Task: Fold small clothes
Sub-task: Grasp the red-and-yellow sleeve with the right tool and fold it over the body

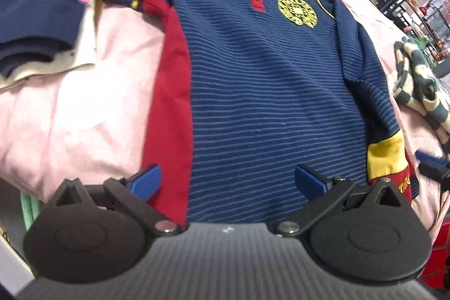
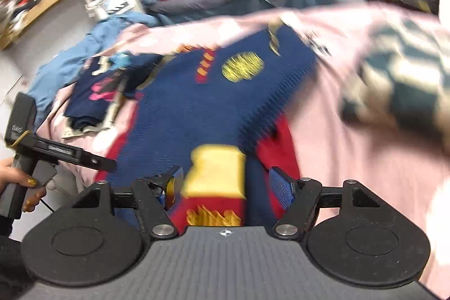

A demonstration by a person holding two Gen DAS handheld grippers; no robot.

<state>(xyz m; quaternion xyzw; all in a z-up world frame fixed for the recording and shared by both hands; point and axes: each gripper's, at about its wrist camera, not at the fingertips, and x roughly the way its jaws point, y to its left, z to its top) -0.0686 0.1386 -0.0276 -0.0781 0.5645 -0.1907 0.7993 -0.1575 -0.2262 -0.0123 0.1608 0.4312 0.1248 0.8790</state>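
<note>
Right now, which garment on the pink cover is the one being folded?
On the pink cover, find the garment lying flat in the middle: the navy striped shirt. Unlike the folded navy piece with pink print and the checked cloth beside it, it has red side panels and a round yellow crest.

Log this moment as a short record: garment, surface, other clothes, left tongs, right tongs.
garment: navy striped shirt with red side panels, lying front up, yellow badge on the chest
surface: pink sheet
other clothes: folded navy pile on one side of it, checked cloth on the other
left tongs: open over the hem
right tongs: open, yellow-and-red cuff between the fingers
</note>
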